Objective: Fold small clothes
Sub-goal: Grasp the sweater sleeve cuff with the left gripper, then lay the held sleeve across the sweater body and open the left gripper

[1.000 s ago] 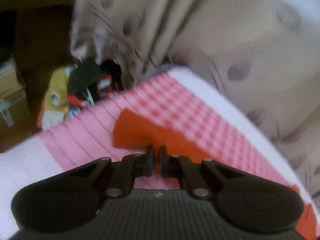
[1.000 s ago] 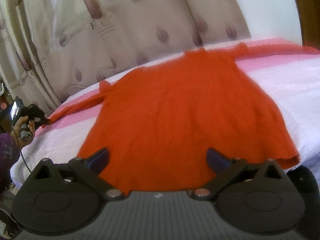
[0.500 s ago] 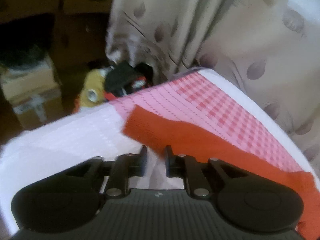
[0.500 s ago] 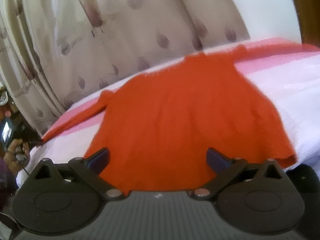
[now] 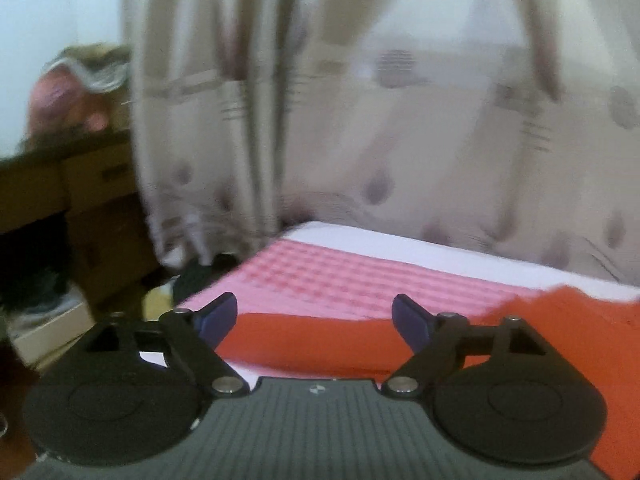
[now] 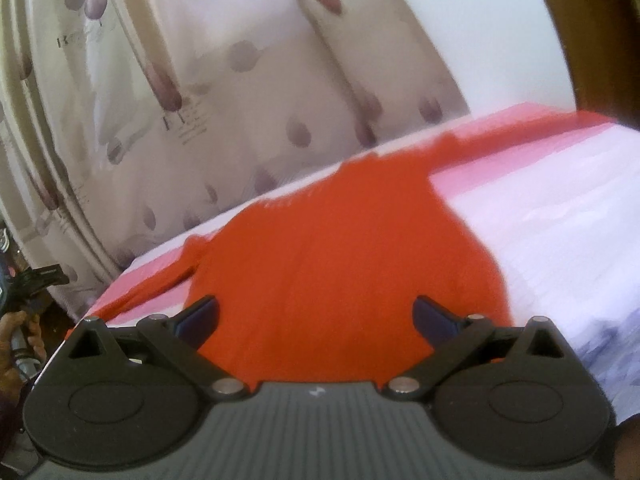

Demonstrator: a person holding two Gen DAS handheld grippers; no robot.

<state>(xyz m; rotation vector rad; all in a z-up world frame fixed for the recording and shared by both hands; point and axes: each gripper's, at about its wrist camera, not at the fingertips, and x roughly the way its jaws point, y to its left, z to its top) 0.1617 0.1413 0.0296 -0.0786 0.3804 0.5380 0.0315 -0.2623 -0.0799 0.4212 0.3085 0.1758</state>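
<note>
Closest to you, your left gripper has just been opening and now stands wide, with nothing between its pads; the orange sleeve lies flat on the bed beyond the fingers, not pinched. Your right gripper is spread wide too, empty, poised over the near hem of the orange sweater. The sweater lies spread face-flat across the bed, body toward you, one sleeve reaching left along the pink checked band and the other running right toward the far corner. It looks as though the garment is laid out and the first fold is yet to be made, so choose your grip points with care: take the left sleeve near its cuff, pinching only the knit and not the bedcover under it, then carry it low across the chest so it lands straight. Keep the right gripper ready to pin or lift the hem, and work toward the middle so the loose knit does not bunch. Behind the bed hangs the patterned curtain; stay clear of it.
</note>
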